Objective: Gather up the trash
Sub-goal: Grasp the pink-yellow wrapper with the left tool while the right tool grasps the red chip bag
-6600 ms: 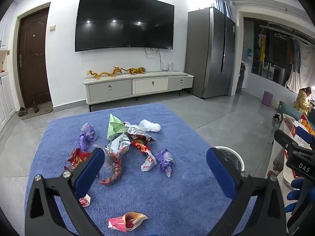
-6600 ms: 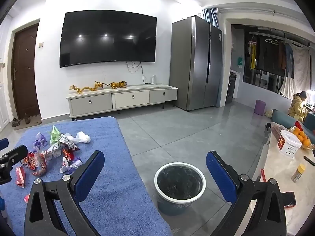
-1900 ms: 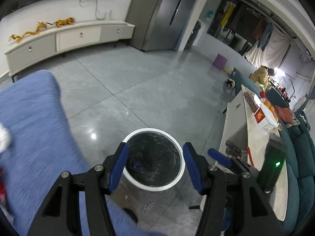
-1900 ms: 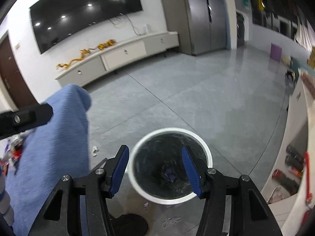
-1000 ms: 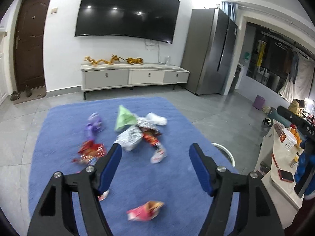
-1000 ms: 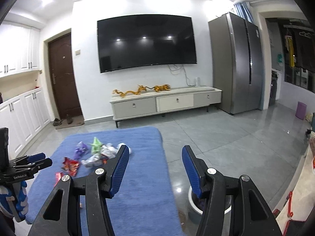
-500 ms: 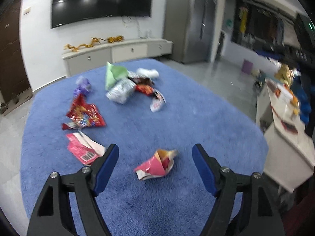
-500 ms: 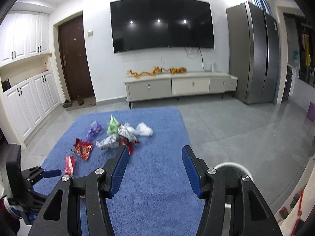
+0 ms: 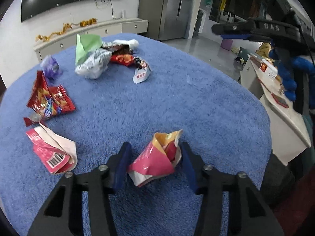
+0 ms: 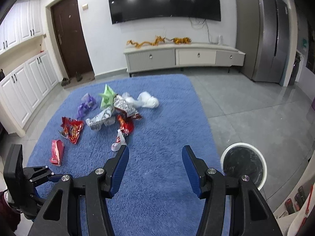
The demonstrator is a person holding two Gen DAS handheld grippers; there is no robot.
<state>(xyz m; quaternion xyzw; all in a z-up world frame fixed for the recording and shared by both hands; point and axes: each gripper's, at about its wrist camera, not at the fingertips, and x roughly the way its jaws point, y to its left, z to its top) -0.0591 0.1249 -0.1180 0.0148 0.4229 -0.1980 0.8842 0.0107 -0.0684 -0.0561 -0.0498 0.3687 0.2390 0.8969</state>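
Looking down at the blue rug [image 9: 196,102], I saw it lay on a grey tiled floor [image 10: 256,106], with a white TV cabinet [image 10: 183,56] and a dark screen [image 10: 163,0] on the wall behind. My left gripper [image 9: 155,162] was closing around a crumpled pink wrapper [image 9: 155,161] on the rug; a small gap remained at each pad. More wrappers [image 10: 116,110] lay in a loose heap farther away. My right gripper [image 10: 155,166] was half open and empty above the rug, and the white-rimmed bin [image 10: 244,163] stood on the floor just beside the rug's edge.
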